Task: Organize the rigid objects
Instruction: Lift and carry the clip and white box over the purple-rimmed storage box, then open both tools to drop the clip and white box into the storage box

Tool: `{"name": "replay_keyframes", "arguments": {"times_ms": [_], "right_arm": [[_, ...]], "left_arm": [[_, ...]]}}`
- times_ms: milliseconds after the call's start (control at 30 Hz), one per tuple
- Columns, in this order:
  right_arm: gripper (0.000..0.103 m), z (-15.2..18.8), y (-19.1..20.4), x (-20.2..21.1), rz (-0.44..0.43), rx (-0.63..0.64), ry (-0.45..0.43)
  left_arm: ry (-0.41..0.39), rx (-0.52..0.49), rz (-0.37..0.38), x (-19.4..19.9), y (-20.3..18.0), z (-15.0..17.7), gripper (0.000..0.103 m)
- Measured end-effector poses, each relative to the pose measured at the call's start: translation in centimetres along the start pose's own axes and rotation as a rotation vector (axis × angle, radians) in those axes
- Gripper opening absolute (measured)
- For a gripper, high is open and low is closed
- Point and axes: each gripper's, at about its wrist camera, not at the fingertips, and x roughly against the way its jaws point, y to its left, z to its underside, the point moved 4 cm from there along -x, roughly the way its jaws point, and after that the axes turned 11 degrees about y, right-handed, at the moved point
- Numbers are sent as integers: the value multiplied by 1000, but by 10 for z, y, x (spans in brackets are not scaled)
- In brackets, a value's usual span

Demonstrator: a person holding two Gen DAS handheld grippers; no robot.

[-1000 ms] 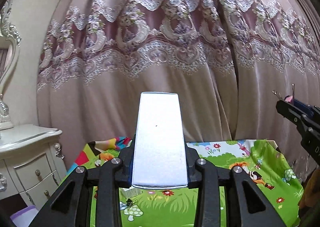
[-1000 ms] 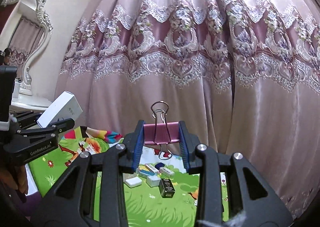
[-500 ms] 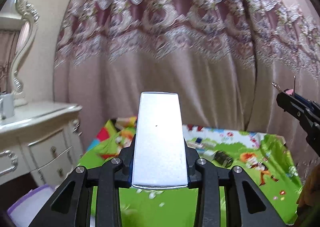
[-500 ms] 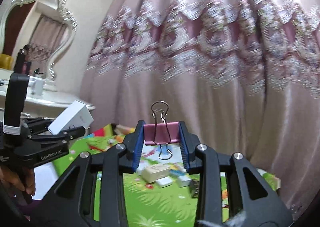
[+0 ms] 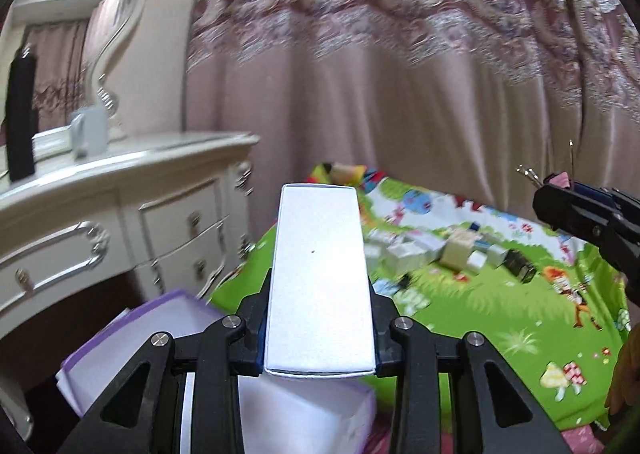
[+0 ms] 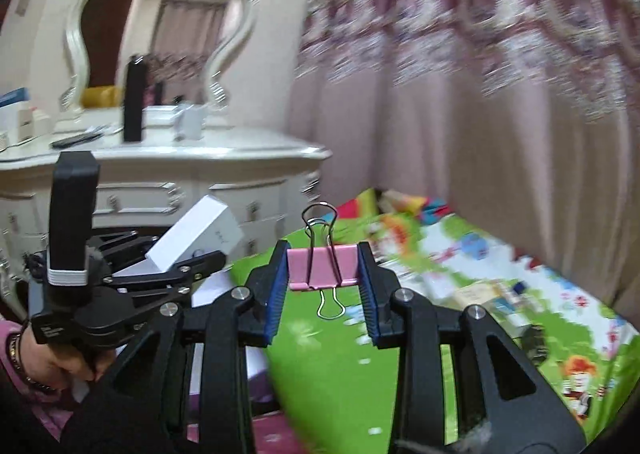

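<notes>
Jaws: left gripper (image 5: pixel 320 328) clamps white box (image 5: pixel 320 278); right gripper (image 6: pixel 323 290) clamps pink binder clip (image 6: pixel 322 268). Purple-rimmed bin (image 5: pixel 280 410) at 6 o'clock below box, likely drop target.

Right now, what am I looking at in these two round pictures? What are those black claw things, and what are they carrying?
No robot here: a person holds a hand-operated clamp tool in each hand, each with a wide-angle camera looking along its two fingers. The left-hand view shows the left gripper shut on a white box. The right-hand view shows the right gripper shut on a pink binder clip, with the left tool off to its side. Beyond lies a cartoon-print cloth with small boxes, blurred, and a purple-edged bin below the left gripper.
</notes>
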Motion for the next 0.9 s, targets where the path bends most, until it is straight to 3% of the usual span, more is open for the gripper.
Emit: {"name": "replay_keyframes", "arguments": {"times_ms": [300, 733, 900], "right_arm": [[37, 6, 64, -41, -146, 147, 116], [37, 26, 122, -103, -282, 271, 311], [37, 38, 131, -113, -303, 290, 348]], "left_arm": [[120, 122, -84, -9, 67, 49, 37], [247, 231, -140, -29, 114, 83, 37], [275, 247, -152, -35, 122, 90, 37]]}}
